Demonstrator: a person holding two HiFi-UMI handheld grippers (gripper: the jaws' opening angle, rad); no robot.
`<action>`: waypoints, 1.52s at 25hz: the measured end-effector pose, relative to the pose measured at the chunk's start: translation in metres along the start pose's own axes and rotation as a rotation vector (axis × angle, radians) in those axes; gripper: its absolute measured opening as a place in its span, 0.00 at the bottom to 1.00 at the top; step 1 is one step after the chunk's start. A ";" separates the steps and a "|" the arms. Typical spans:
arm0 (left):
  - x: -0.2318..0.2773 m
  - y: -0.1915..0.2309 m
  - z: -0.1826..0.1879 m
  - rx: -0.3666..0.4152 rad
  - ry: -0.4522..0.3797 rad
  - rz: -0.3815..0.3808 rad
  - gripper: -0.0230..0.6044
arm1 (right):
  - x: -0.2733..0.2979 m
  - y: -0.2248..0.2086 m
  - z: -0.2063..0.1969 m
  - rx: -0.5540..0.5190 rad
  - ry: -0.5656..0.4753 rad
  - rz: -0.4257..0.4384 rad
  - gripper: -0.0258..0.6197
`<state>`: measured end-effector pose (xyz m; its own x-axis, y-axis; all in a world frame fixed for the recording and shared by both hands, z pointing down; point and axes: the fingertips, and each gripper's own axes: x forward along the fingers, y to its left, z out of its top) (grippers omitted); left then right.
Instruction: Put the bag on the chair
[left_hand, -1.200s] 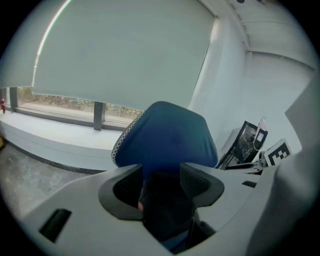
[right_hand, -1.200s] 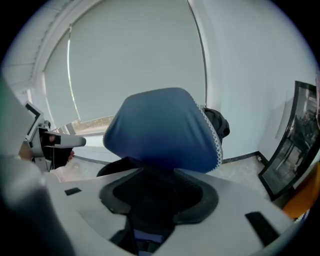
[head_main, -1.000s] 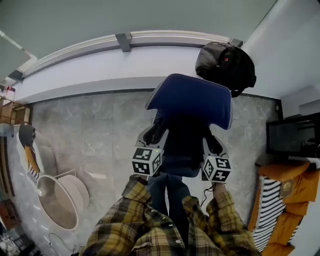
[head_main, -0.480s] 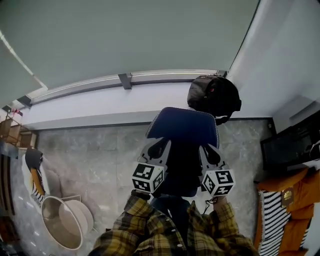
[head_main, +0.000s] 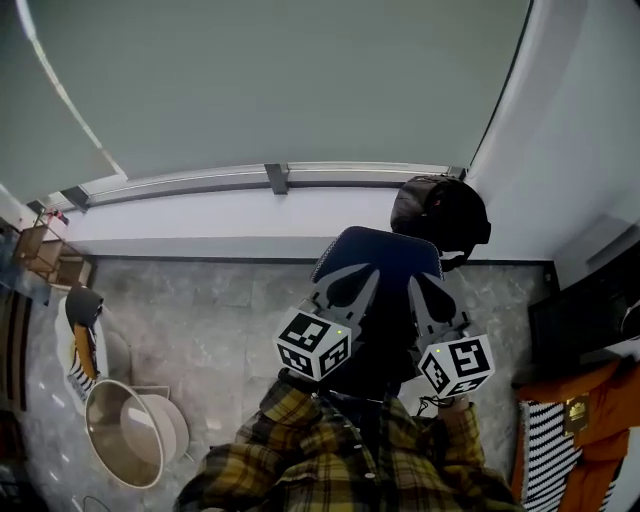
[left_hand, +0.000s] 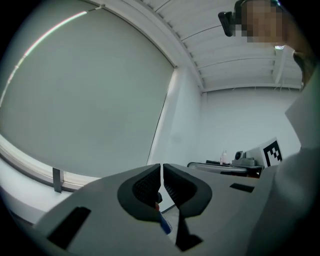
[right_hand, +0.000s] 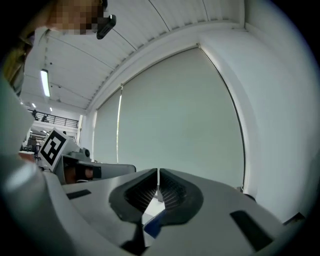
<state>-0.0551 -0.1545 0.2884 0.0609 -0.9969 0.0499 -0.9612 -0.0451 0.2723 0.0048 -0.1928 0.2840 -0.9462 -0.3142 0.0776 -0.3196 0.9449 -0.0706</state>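
The blue chair (head_main: 385, 255) stood by the window wall. The black bag (head_main: 440, 212) sat just behind its back, not on it. Over the back, the left gripper (left_hand: 162, 175) had fingers closing, almost together. The right gripper (right_hand: 158, 180) had fingers clenched, nothing pinched.

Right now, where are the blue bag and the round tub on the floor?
bag (head_main: 380, 255): head view, on its blue upper panel.
tub (head_main: 103, 430): head view, on its inner wall.
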 end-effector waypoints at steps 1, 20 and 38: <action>0.000 -0.006 0.007 0.009 -0.013 -0.011 0.09 | -0.003 0.002 0.008 -0.013 -0.018 0.002 0.08; -0.035 -0.042 0.056 0.132 -0.102 -0.073 0.07 | -0.021 0.035 0.041 -0.004 -0.074 0.081 0.07; -0.024 -0.026 0.049 0.092 -0.076 -0.099 0.07 | -0.004 0.033 0.026 0.012 -0.019 0.066 0.06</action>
<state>-0.0449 -0.1328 0.2329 0.1395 -0.9891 -0.0468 -0.9722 -0.1458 0.1830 -0.0034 -0.1633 0.2555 -0.9659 -0.2534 0.0532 -0.2572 0.9624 -0.0871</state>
